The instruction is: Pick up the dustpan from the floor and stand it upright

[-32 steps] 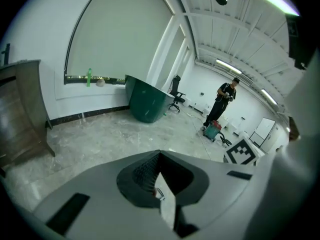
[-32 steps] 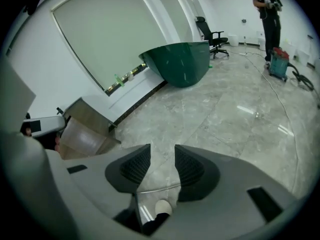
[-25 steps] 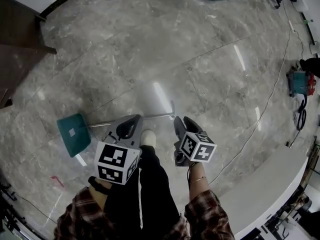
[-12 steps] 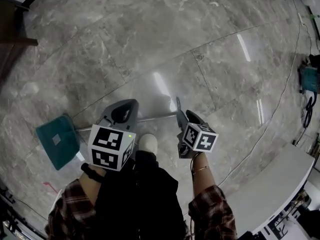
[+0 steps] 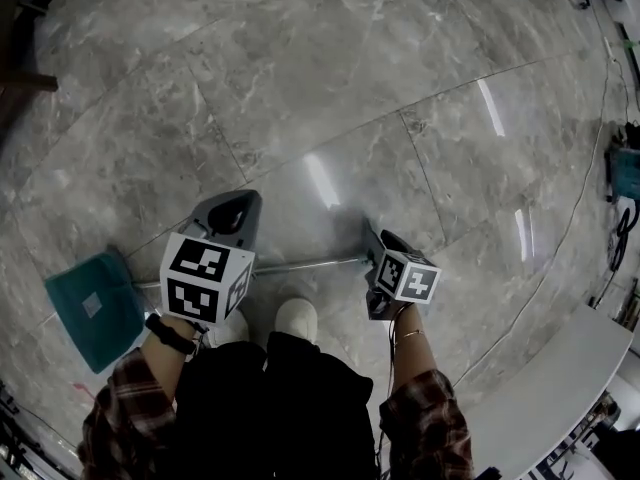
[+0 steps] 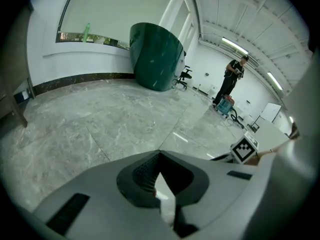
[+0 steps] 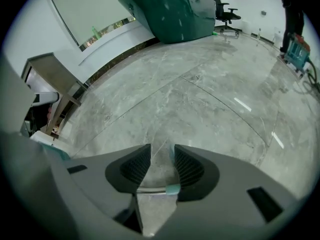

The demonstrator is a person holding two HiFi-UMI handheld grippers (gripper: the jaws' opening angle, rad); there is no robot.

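The dustpan (image 5: 90, 308) lies flat on the floor (image 5: 300, 88), its handle (image 7: 150, 189) crossing the right hand-held gripper (image 7: 159, 153)'s parted jaws — seemingly lined up to clamp and lift — the left hand-held gripper (image 6: 159, 156) closed, empty.

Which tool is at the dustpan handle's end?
The right tool: its jaws stand apart over the handle's teal-capped end. The left tool's jaws meet at the tips.
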